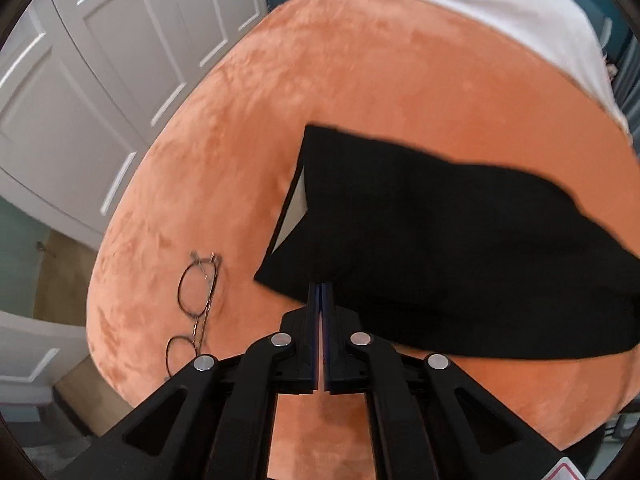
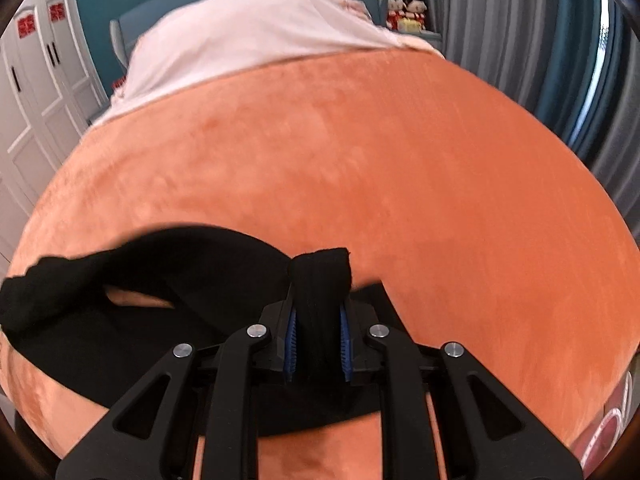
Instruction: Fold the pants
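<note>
Black pants [image 1: 440, 240] lie across an orange plush bed cover [image 1: 360, 92]. My left gripper [image 1: 321, 286] is shut on the near edge of the pants, its fingers pressed together on a pinch of cloth. In the right wrist view the pants [image 2: 140, 292] stretch off to the left, lifted and bunched. My right gripper [image 2: 320, 312] is shut on a thick fold of the black cloth that sticks up between its blue pads [image 2: 291, 336].
A pair of thin-framed glasses [image 1: 196, 300] lies on the orange cover left of my left gripper. A white sheet [image 2: 240, 48] covers the far end of the bed. White wardrobe doors [image 1: 80, 100] stand to the left, grey curtains [image 2: 500, 40] to the right.
</note>
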A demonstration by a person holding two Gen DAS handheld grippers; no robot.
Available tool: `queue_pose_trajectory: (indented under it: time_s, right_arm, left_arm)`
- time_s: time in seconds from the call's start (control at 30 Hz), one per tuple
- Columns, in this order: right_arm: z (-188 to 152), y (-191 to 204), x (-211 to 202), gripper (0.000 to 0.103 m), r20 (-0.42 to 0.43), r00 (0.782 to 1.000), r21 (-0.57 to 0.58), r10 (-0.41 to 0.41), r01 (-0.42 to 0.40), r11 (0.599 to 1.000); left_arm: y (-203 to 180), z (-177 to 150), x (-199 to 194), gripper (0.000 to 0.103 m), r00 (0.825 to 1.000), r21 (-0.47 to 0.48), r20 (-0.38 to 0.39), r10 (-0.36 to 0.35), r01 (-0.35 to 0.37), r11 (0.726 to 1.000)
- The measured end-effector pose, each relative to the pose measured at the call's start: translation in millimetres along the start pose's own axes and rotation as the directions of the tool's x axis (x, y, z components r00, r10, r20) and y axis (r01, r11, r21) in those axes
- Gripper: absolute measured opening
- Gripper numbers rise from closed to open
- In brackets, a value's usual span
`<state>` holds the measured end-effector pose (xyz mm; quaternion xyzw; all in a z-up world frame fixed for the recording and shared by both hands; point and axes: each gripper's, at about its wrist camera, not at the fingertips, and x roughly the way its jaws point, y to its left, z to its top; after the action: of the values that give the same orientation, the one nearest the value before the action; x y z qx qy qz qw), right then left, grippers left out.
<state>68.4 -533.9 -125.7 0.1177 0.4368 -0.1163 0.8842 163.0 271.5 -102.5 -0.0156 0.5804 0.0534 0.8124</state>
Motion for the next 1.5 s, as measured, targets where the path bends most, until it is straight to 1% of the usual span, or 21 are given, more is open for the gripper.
queue_pose_trajectory:
  time_s: [0.1,0.27,0.43,0.5,0.57,0.63,0.67,0.73,0.83,0.93,1.0,1.03,1.07,1.13,1.2,1.23,1.27,1.33,1.4,1.43,1.5]
  right_arm:
    - [-11.4,-3.3,9.0,0.016,-0.024,1.000,0.015,-0.015,0.015,1.000]
    - [-10.0,-2.6,19.9,0.016,-0.038,0.998,0.021,-0.054,0.055,0.998]
    - [24.4,14.1,-33.1,0.019,0.181,0.983,-0.031,-0.024,0.030,0.999]
    - [21.1,22.8,-42.9,0.031,0.220,0.973,-0.139,-0.066,0.099,0.985]
    - [5.0,18.4,-28.4,0.037,0.174,0.972,-0.225,-0.158,0.195,0.955]
    - [-23.5,-1.1,3.9,0.036,0.036,0.958,-0.280,-0.284,0.282,0.917]
    - [-44.5,-19.7,18.3,0.036,-0.048,0.944,-0.273,-0.327,0.302,0.913]
    - [-65.0,-42.1,20.9,0.036,-0.109,0.930,-0.201,-0.350,0.324,0.924]
    - [-71.6,-65.5,-2.8,0.037,-0.086,0.958,0.007,-0.274,0.275,0.961]
    - [-53.3,-82.1,-9.7,0.042,-0.074,0.997,0.307,-0.010,0.033,0.951]
    - [-36.7,-82.4,10.8,0.085,-0.094,0.987,0.426,0.132,-0.080,0.901]
    - [-29.0,-79.8,23.8,0.089,-0.107,0.983,0.450,0.146,-0.083,0.889]
    - [-24.3,-79.1,32.3,0.088,-0.111,0.984,0.451,0.143,-0.079,0.889]
    - [-8.6,-68.2,63.8,0.065,-0.162,0.982,0.377,0.098,-0.030,0.926]
    - [6.0,-50.6,87.7,0.012,-0.235,0.971,0.268,0.048,0.017,0.963]
    - [15.7,-39.1,82.2,0.009,-0.212,0.977,0.204,0.013,0.031,0.978]
    - [26.7,-23.9,58.6,0.008,-0.104,0.994,0.135,0.039,-0.025,0.991]
    - [38.9,5.5,0.0,0.008,0.120,0.990,-0.052,0.069,-0.063,0.997]
    - [22.7,28.4,-38.9,0.008,0.257,0.966,-0.290,0.008,0.069,0.954]
    - [4.4,29.4,-39.3,0.010,0.281,0.956,-0.379,-0.082,0.189,0.906]
    - [-27.8,1.7,-6.2,0.012,0.097,0.969,-0.429,-0.226,0.246,0.869]
  left_arm:
    - [-0.6,-6.1,9.8,0.000,0.999,0.015,-0.001,0.047,-0.047,0.999]
    - [3.7,-4.2,14.6,0.000,0.999,-0.010,-0.001,0.044,-0.044,0.999]
    - [-5.4,-5.9,14.4,0.000,0.997,0.026,-0.010,0.082,-0.081,0.996]
    - [-8.0,-8.6,15.2,0.000,0.996,0.031,-0.017,0.092,-0.091,0.995]
    - [-10.6,-12.2,13.3,0.000,0.995,0.031,-0.017,0.101,-0.100,0.995]
    - [-14.7,-14.8,6.8,0.000,0.994,0.037,-0.008,0.112,-0.112,0.993]
    - [-20.2,-16.4,-0.4,0.000,0.993,0.048,0.003,0.122,-0.122,0.991]
    - [-31.6,-18.1,-15.4,0.000,0.992,0.065,0.027,0.121,-0.122,0.990]
    - [-56.0,-15.5,-42.4,0.002,0.996,0.087,0.071,0.055,-0.061,0.994]
    - [-90.4,-6.3,-49.3,0.013,0.997,0.122,0.066,-0.043,0.035,0.992]
    - [-113.7,-2.3,-40.2,0.020,0.994,0.124,0.041,-0.105,0.099,0.987]
    - [-126.7,-1.1,-32.6,0.020,0.991,0.127,0.023,-0.128,0.124,0.984]
    - [-138.8,-1.0,-24.1,0.020,0.990,0.126,0.010,-0.140,0.138,0.982]
    - [-155.2,-4.1,-8.5,0.020,0.990,0.113,-0.007,-0.141,0.141,0.984]
    - [-165.4,-8.0,9.5,0.020,0.990,0.076,-0.041,-0.136,0.139,0.987]
    - [-166.7,-10.3,17.9,0.020,0.988,0.058,-0.064,-0.140,0.144,0.988]
    - [-166.2,-13.6,25.2,0.020,0.989,0.045,-0.084,-0.120,0.124,0.991]
    - [-164.3,-18.8,34.0,0.020,0.992,0.054,-0.101,-0.079,0.085,0.995]
    - [-159.5,-25.3,39.5,0.020,0.991,0.062,-0.120,-0.063,0.071,0.996]
    - [-158.2,-28.0,41.4,0.020,0.991,0.063,-0.124,-0.059,0.067,0.996]
    - [-159.6,-31.0,42.1,0.020,0.992,0.067,-0.119,-0.049,0.058,0.996]
